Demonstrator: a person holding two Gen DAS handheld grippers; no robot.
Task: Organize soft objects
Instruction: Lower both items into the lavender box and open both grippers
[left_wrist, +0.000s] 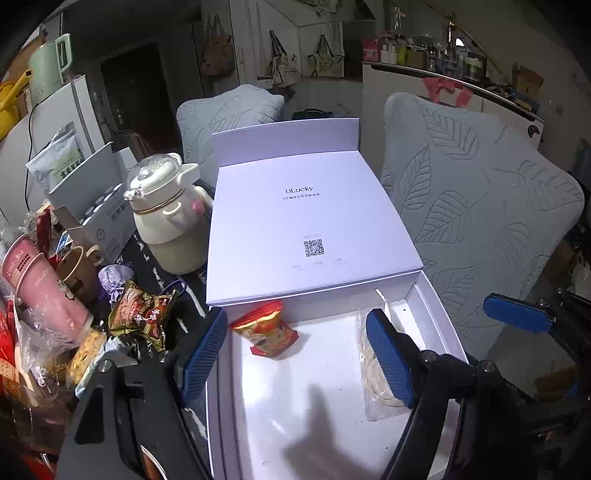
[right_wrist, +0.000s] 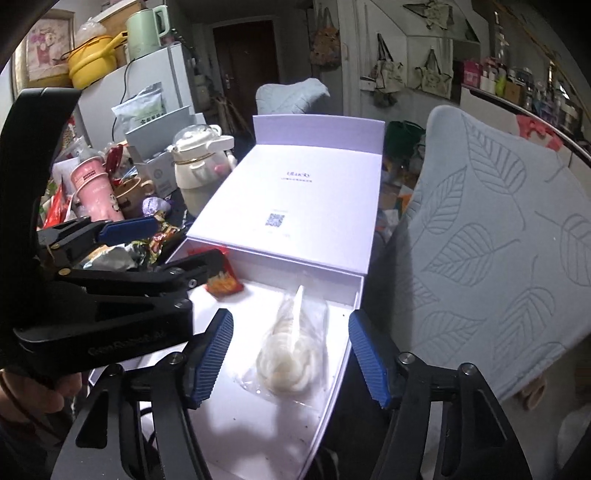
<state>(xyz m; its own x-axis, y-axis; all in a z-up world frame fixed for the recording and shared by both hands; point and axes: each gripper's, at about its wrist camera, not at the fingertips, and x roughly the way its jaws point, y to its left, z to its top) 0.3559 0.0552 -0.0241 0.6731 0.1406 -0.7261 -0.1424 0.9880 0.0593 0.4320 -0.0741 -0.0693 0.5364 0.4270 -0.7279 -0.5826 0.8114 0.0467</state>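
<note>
My left gripper (left_wrist: 297, 356) hangs over the near part of the white box (left_wrist: 439, 314), jaws apart, nothing between the pads. My right gripper (right_wrist: 291, 358) stands likewise parted above the clear bag of white rope (right_wrist: 291, 354), which lies inside the box, pads not touching it. Farther in, by the box's far-left corner, lies a red snack packet (left_wrist: 266, 329). Beyond it the box lid (left_wrist: 306, 225) lies folded back. Left of the box sits a cream kettle (left_wrist: 171, 218).
</note>
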